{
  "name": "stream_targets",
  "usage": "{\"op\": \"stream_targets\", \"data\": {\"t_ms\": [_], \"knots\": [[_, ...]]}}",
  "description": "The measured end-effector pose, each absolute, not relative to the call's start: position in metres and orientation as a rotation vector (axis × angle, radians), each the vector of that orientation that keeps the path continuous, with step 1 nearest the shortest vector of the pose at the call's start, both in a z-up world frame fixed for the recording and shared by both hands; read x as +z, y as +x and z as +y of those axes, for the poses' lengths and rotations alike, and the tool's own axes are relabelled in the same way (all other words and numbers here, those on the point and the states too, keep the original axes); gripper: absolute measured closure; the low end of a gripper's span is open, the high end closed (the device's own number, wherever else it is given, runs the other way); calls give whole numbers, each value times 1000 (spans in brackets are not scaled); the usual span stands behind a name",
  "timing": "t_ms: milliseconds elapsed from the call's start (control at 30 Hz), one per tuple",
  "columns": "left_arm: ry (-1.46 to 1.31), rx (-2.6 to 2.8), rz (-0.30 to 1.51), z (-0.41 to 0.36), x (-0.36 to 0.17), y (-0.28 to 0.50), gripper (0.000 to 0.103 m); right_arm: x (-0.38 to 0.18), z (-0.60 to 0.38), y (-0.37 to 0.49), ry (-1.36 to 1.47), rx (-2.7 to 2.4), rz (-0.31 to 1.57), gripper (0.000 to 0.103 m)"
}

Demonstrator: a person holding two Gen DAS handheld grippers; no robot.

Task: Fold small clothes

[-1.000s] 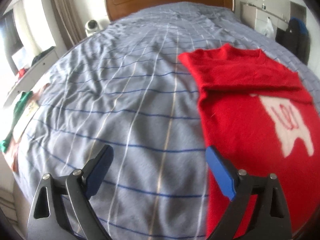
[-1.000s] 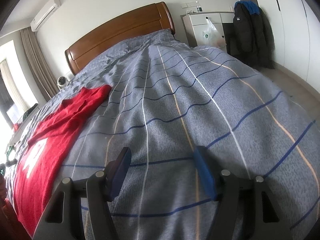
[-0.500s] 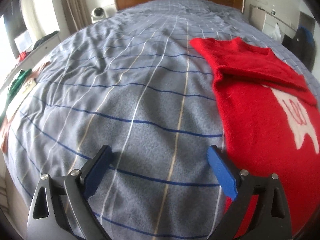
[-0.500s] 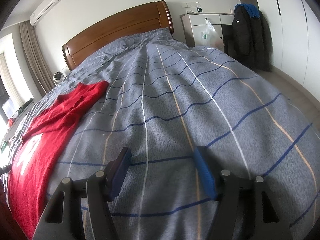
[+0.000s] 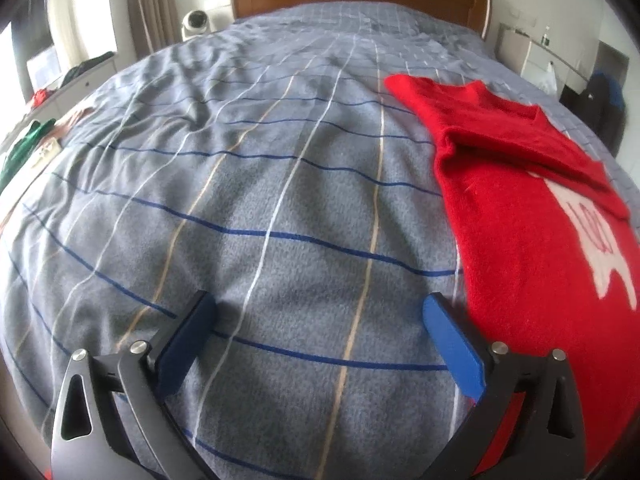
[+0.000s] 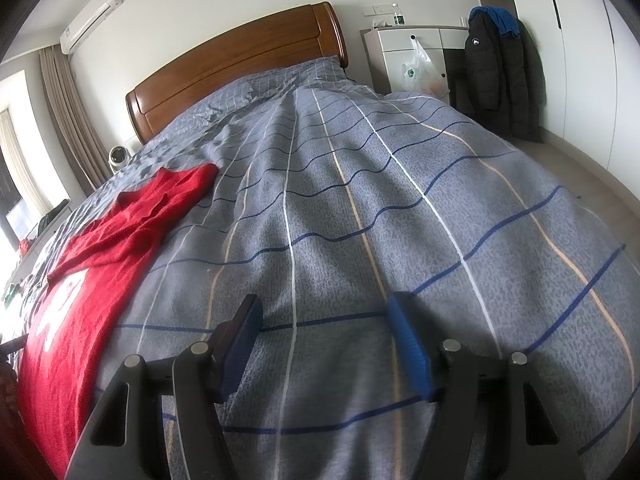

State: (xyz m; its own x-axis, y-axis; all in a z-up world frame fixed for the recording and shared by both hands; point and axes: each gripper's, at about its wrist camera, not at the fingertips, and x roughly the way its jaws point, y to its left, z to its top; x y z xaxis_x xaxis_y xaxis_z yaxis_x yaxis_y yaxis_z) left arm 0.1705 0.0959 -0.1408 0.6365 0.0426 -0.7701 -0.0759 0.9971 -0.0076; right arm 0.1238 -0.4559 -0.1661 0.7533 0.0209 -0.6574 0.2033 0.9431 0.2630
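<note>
My left gripper (image 5: pixel 318 312) has its jaws spread wide, and they have just been opening further; only bare duvet (image 5: pixel 280 200) lies between the blue pads (image 5: pixel 452 348), nothing gripped. The right-hand pad sits just beside the near edge of the red sweater (image 5: pixel 532 248), and I cannot tell whether it touches it. My right gripper (image 6: pixel 324 320) has its jaws partly apart, with nothing between them but the striped duvet (image 6: pixel 400 208); it points down at the cover, well clear of the sweater (image 6: pixel 96 280).

The sweater lies flat on the bed, on the right side of my left view and the far left of my right view. Its upper part is folded over, one sleeve laid across the chest, and a white motif (image 5: pixel 600 232) shows on the front below the fold.

Farther out I see the wooden headboard (image 6: pixel 236 72), a white cabinet (image 6: pixel 412 48) with a plastic bag hanging on it, and a dark coat (image 6: pixel 500 72) beside that.
</note>
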Motion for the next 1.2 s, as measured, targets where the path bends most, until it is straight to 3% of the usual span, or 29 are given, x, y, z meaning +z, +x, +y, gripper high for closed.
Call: {"op": "stream_targets", "data": {"t_ms": [1200], "knots": [[-42,71,843,94,-145,166,0,-166,-456,123,332,-101,711,38]]}}
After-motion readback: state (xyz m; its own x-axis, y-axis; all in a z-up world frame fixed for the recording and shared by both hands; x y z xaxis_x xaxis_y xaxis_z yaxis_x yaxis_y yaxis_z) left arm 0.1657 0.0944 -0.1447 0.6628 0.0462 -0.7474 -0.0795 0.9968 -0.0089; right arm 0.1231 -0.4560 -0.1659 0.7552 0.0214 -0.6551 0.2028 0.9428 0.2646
